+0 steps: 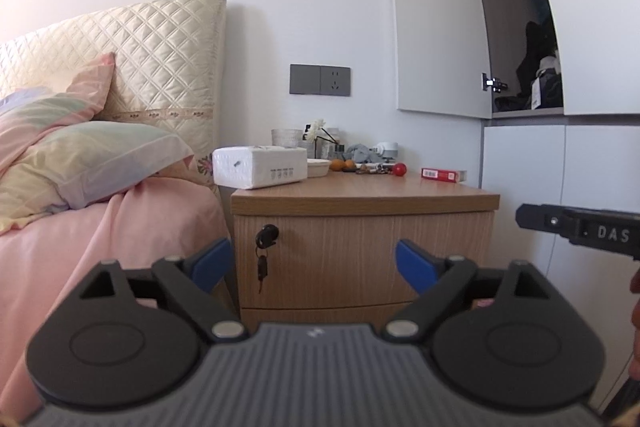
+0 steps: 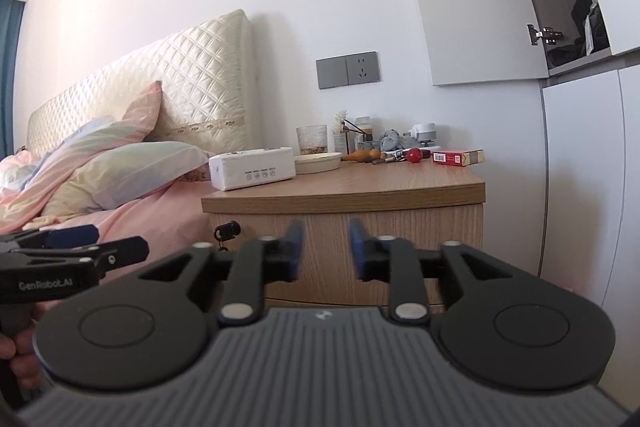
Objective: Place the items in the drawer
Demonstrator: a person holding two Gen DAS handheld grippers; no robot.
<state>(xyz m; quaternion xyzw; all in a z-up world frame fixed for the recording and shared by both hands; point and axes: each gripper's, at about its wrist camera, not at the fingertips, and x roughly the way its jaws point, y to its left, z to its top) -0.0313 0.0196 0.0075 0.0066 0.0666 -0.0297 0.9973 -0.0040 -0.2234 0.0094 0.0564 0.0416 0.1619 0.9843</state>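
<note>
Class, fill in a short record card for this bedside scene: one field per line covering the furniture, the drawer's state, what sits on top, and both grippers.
Furniture: light wooden bedside cabinet beside a pink-sheeted bed
Drawer: curved wooden drawer front closed, black key in its lock
On top: white rectangular tissue pack, red and white cigarette box, small red ball, cream shallow dish, clear glass tumbler
Left gripper: open, empty, short of the drawer
Right gripper: open, narrower gap, empty
</note>
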